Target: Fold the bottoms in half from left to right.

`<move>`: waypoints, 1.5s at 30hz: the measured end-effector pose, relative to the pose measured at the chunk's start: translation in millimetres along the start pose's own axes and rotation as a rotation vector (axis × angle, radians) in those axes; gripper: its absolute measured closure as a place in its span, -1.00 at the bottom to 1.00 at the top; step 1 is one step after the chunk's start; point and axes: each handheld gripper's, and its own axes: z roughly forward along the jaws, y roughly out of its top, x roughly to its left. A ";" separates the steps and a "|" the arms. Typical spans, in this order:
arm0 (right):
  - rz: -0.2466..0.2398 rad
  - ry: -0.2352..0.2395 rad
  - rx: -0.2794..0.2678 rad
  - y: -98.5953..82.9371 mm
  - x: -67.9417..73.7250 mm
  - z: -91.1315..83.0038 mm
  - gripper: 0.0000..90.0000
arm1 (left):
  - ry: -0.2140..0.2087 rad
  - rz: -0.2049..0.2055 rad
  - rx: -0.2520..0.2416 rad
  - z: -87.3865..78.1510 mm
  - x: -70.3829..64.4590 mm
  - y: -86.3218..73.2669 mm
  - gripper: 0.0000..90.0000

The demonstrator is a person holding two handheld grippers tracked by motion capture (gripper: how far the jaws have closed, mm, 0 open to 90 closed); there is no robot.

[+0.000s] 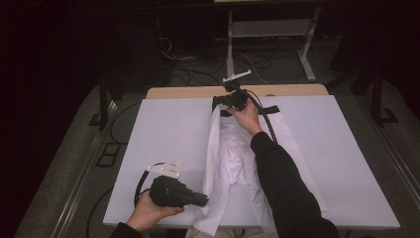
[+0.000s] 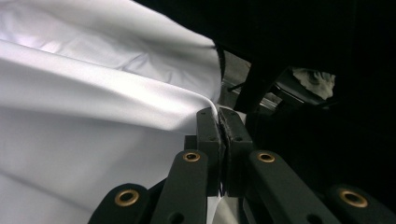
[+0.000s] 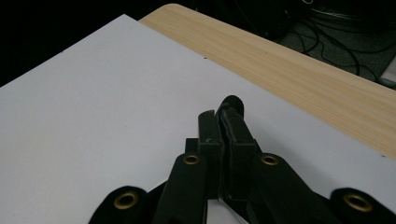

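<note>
A: How do the two tongs stand?

B: The left gripper (image 2: pixel 218 116) has its jaws pressed together, with a fold of the white garment (image 2: pixel 93 93) pinched between them at the tips. In the high view this gripper (image 1: pixel 204 200) sits at the near edge of the white board (image 1: pixel 163 129), just left of the cloth's near end.

A: And the other one?

B: The right gripper (image 3: pixel 223 114) is also closed, with no gap between the jaws. Something thin and dark sticks out past the tips. In the high view the gripper (image 1: pixel 218 103) is at the far end of the garment (image 1: pixel 233 158), beside the black band (image 1: pixel 270 110) there, so it seems to grip that dark edge, but I cannot say this for sure.

A: Where does the garment lie?

B: It lies along the middle of the board, from the far side to the near edge, and its left edge is lifted up between the two grippers.

A: What is hard to see?

B: The person's dark sleeve (image 1: pixel 282 183) lies over the right part of the cloth and hides it. The near end hangs over the board's edge and is cut off. In the right gripper view, the wooden table (image 3: pixel 299 60) shows beyond the board. In the left gripper view the right half is nearly black.
</note>
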 end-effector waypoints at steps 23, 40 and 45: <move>0.009 -0.017 -0.014 -2.9 -17.3 -21.9 0.91 | -0.073 0.076 0.045 54.7 -4.6 38.3 0.94; 0.011 -0.034 -0.027 -9.5 -33.6 -47.6 0.91 | -0.116 0.084 0.071 88.9 -3.3 47.9 0.94; 0.018 -0.037 -0.029 -11.4 -38.8 -53.0 0.91 | -0.124 0.083 0.067 97.2 -3.5 52.7 0.94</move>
